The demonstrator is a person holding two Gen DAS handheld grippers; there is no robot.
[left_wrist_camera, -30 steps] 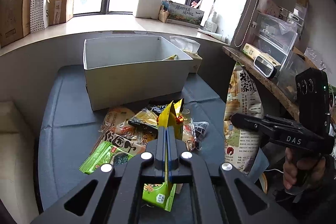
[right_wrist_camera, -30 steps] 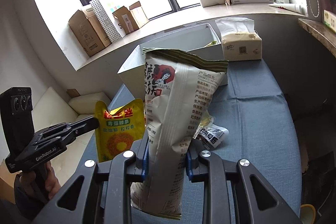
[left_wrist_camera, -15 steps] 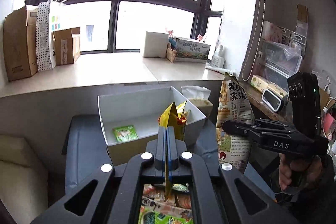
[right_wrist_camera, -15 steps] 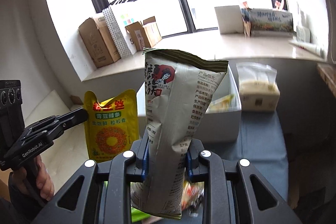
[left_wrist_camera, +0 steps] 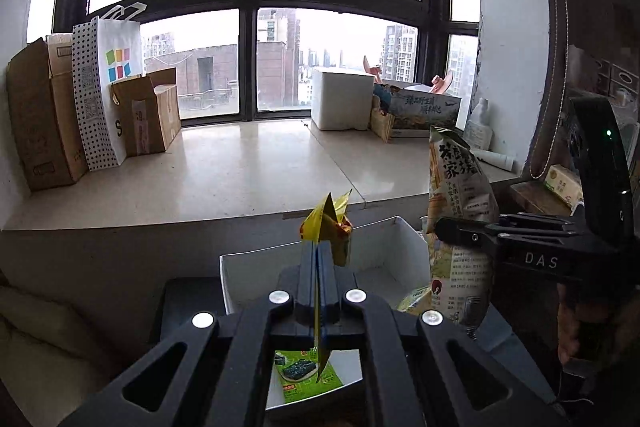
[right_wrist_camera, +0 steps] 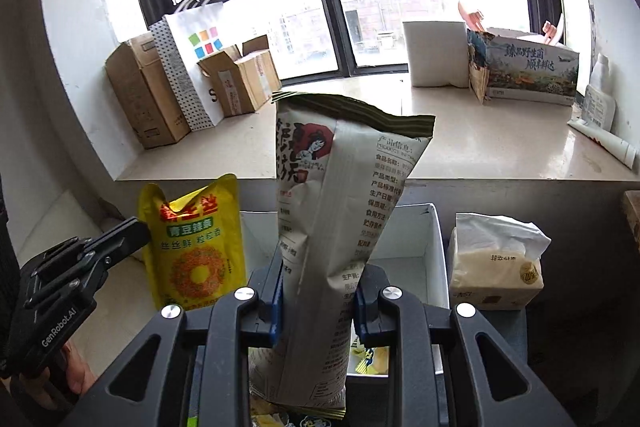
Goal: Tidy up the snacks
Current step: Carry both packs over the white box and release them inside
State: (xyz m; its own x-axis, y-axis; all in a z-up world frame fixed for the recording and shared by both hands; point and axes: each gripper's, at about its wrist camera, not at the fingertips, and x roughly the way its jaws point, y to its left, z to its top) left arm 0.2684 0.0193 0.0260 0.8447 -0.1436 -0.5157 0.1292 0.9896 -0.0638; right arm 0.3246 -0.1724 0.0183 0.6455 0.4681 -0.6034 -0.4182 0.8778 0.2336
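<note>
**Yellow pouch and beige bag, both over the white box**

Left gripper [left_wrist_camera: 319, 259] is pinching yellow pouch [right_wrist_camera: 195, 243] edge-on above white box [left_wrist_camera: 248, 267]. Right gripper [right_wrist_camera: 316, 301] is clamping tall beige snack bag [right_wrist_camera: 340, 211] upright, box at 12 o'clock behind it. Green packet [left_wrist_camera: 306, 373] is lying inside the box. Tissue pack [right_wrist_camera: 494, 263] is sitting at 3 o'clock beside the box.

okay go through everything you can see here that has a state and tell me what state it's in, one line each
Left gripper: shut on the yellow pouch, held upright.
Right gripper: shut on the tall bag, held upright.
White box: open, a green packet lying inside.
Tissue pack: open, a tissue sticking out.
Small carton on the sill: flaps open.
</note>
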